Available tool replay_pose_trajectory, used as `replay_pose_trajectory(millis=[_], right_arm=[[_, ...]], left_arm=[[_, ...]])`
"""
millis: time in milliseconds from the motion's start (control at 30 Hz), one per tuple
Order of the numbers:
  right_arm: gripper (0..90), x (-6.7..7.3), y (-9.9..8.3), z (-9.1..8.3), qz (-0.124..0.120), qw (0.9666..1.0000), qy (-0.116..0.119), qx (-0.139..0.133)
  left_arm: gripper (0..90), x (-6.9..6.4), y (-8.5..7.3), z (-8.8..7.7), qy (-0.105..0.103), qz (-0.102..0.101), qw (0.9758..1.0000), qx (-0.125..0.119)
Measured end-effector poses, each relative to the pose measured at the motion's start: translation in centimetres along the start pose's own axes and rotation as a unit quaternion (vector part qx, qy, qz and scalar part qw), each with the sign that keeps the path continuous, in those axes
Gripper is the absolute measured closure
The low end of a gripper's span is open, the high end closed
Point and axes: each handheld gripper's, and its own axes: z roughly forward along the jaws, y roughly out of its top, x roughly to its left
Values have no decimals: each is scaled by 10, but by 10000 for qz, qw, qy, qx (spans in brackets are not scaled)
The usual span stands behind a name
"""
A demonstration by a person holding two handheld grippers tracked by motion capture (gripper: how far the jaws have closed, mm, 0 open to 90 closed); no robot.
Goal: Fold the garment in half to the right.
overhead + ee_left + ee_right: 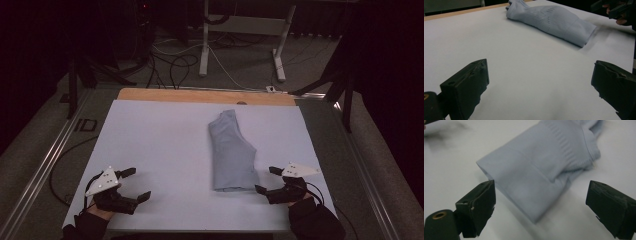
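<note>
Looking down, high view: a folded pale blue garment (232, 152) lies on the white table (150, 140), right of the middle, its long side running from the far edge toward the near edge.
Left gripper, high view: the left gripper (136, 184) rests near the near left corner, jaws wide apart, holding nothing, well apart from the garment.
Right gripper, high view: the right gripper (267, 180) sits near the near right corner, jaws wide, just beside the garment's near end, not touching as far as I can tell.
Left gripper view: the garment (554, 23) lies far off across bare table; both jaws stand spread with only table between them.
Right gripper view: the garment (544, 175) lies close ahead, its folded corner between the spread jaws; ribbed knit and a collar-like edge show at the far end.
Handling: likely light, soft and limp; it should sag and unfold if lifted by one layer.
Hold: pinch the near corner through all layers, at the folded edge.
</note>
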Motion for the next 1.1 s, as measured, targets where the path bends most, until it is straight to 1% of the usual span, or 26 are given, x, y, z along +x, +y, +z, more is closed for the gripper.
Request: replay_pose_trajectory(millis=[67,133,233,267,367,467,700,800,900,1100], right_arm=[[91,-1,-3,-3,53,10000,-74,2],[91,-2,-6,-7,82,9998,-172,10],[91,-2,-10,-12,42,9995,-296,45],[91,-2,-10,-12,42,9995,-296,45],[90,-4,-14,-18,142,9991,-389,7],[91,-4,-16,-19,176,9990,-416,22],[91,-4,-17,-16,158,9990,-425,64],[91,-5,-17,-16,194,9990,-409,47],[91,-4,-17,-16,154,9990,-422,58],[91,-4,-16,-16,154,9991,-394,49]], left_arm=[[20,0,-1,0,-3,-26,10000,5],[21,0,-1,0,-4,2,10000,23],[21,-1,-1,0,0,8,10000,23],[20,-1,-1,0,0,8,10000,23],[20,-2,-1,-1,-3,32,10000,27],[20,-2,0,-2,13,18,10000,-27],[21,-2,-1,-1,14,44,10000,5],[21,-2,-1,-1,20,26,10000,-23],[21,-2,-1,-1,22,28,10000,-21],[21,-3,0,-1,20,44,10000,-1]])
